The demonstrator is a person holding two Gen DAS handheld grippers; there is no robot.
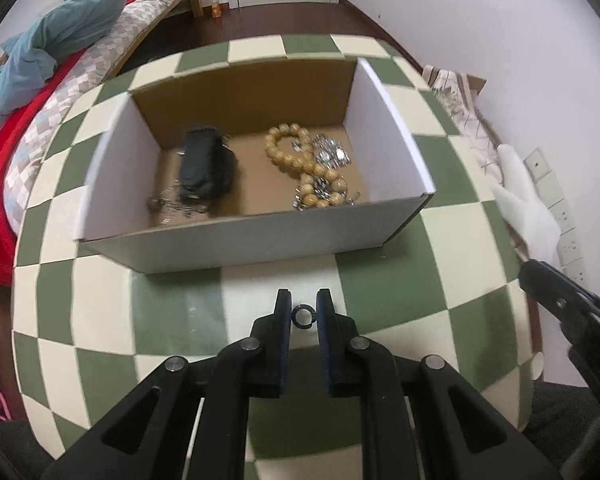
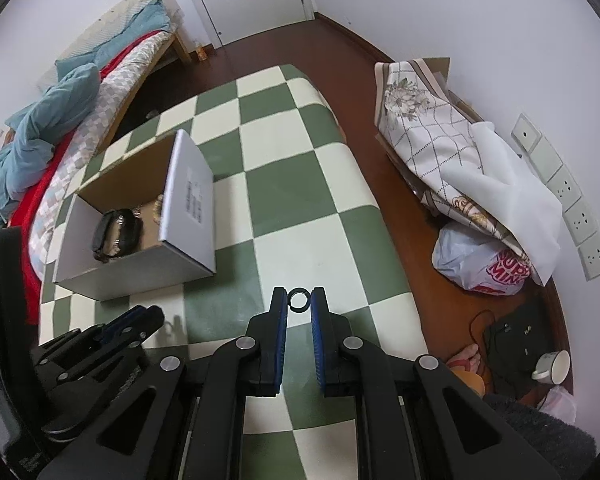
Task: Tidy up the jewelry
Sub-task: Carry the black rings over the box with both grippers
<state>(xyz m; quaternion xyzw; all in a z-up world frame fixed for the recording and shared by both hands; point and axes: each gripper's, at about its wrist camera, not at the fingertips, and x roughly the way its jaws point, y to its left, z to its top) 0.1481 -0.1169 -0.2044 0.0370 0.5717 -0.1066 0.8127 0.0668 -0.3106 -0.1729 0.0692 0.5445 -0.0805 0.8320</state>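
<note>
Each gripper pinches a small dark ring at its fingertips, the left gripper [image 1: 304, 316] its ring [image 1: 302, 317] and the right gripper [image 2: 299, 300] its ring [image 2: 299, 299], both poised over the checkered table [image 1: 380, 280] near the box [image 1: 236, 240], probably to drop them in beside the beads [image 1: 300, 164].

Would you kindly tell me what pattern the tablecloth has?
The tablecloth is a green and cream check, clearest in the right wrist view.

Even, soft indoor light, no glare. Heavy fisheye bending plus dark vignette at corners. Slight motion blur on cardboard box [image 1: 236, 240] edges; faint shadows.
</note>
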